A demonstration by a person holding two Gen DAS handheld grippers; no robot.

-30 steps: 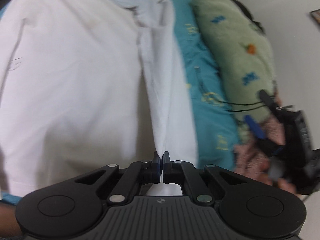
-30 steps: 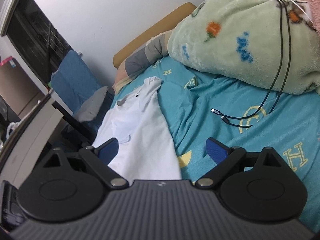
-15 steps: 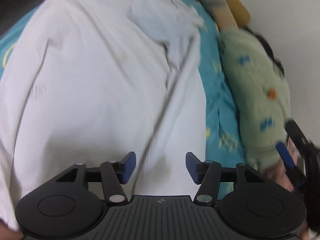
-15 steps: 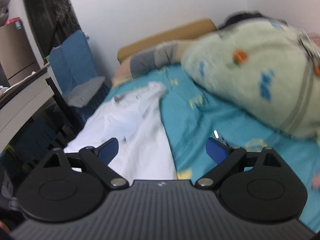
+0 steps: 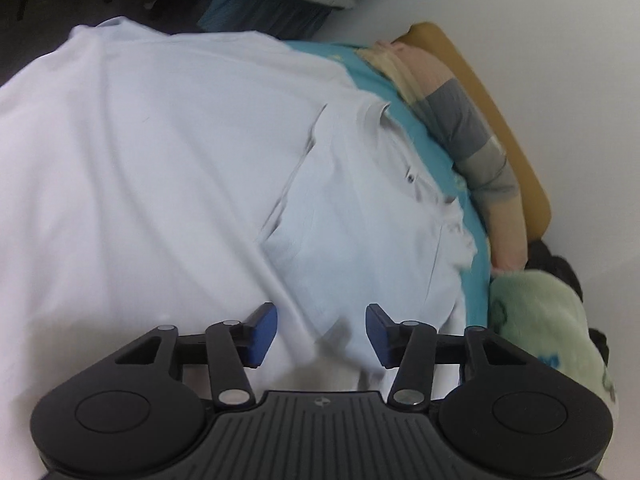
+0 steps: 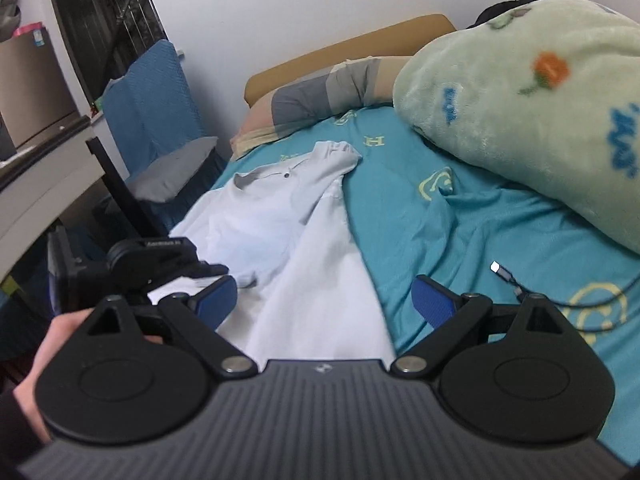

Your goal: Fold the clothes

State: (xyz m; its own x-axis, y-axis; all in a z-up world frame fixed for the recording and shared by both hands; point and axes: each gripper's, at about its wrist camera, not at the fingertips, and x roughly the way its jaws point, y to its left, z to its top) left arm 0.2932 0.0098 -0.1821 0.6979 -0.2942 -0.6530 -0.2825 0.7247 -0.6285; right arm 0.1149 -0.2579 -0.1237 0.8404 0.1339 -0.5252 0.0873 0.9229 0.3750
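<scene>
I'm between folds: left tool (image 5: 321,334) and right tool (image 6: 324,300) both released above the white shirt (image 6: 296,248). Next I'd pinch a sleeve edge.

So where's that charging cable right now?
In the right wrist view, the cable lies on the teal sheet, lower right, below the green blanket.

bedsheet (image 6: 400,208) | yellow letter "H" printed | camera mount (image 6: 160,252) | small white lettering, unreadable
</scene>
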